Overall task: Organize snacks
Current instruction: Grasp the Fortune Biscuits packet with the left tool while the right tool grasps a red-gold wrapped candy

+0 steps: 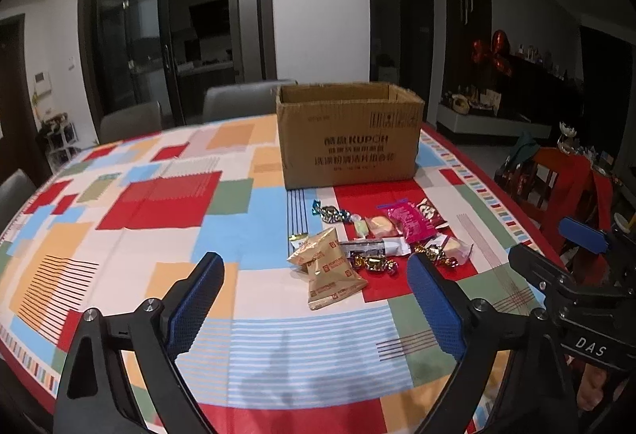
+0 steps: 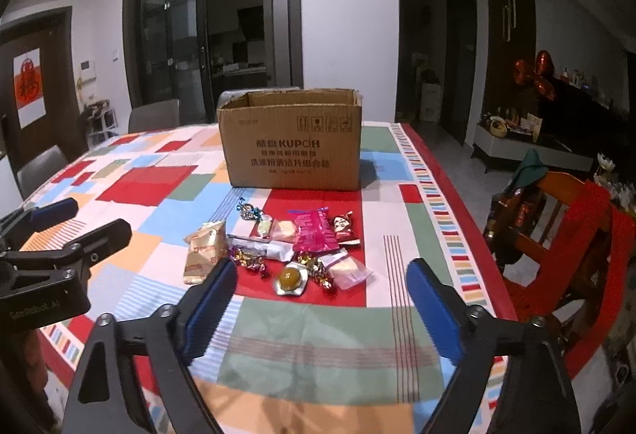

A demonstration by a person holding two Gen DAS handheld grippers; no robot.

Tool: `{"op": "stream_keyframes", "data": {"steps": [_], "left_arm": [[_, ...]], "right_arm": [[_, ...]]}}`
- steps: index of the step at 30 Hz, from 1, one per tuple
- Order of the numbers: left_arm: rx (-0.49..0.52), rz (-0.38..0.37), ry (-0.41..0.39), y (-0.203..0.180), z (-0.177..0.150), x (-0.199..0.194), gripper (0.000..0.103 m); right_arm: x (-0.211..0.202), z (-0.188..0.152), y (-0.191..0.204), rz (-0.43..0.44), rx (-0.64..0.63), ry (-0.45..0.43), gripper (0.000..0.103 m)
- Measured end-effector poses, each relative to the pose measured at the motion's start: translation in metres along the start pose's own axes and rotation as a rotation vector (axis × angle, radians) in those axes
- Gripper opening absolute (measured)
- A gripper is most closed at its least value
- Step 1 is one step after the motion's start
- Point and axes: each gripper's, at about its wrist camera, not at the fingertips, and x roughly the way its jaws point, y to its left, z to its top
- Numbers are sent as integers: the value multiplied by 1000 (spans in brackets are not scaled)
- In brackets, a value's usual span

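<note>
- Black left gripper [image 1: 316,298] with blue pads, standing open, nothing between.
- Black right gripper [image 2: 318,304], "DAS" lettering, standing open likewise.
- Brown open-topped cardboard box [image 2: 292,145] showing "KUPOH".

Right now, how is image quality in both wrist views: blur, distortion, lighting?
Left wrist: strong fisheye bending, dark vignetted corners; box print soft, snacks readable. Right wrist: same curvature; box lettering a little clearer, table soft up close, room behind dim.
</note>
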Motion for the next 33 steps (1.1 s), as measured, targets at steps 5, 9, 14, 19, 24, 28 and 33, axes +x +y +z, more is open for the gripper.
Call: {"op": "stream_keyframes", "data": {"steps": [5,9,14,19,24,28,33], "left_arm": [[-23,-14,68,3,2,29,87],[-39,-23,119,3,2,51,85],[-62,-37,184,3,0,80,79],[-77,-42,250,2,-3,107,73],[-85,-50,304,1,-9,129,69],[-91,-58,329,0,-10,140,66],[-99,-61,344,0,-11,150,61]], "right_arm": [[28,2,-1,20,-5,50,74],[49,1,-1,36,-17,96,69],[76,0,-5,47,-26,149,59],[101,-1,-9,59,-22,196,49],[120,-6,-11,76,-20,236,43],[129,-9,-11,89,-13,257,40],[138,-9,-10,94,-25,270,36]]}}
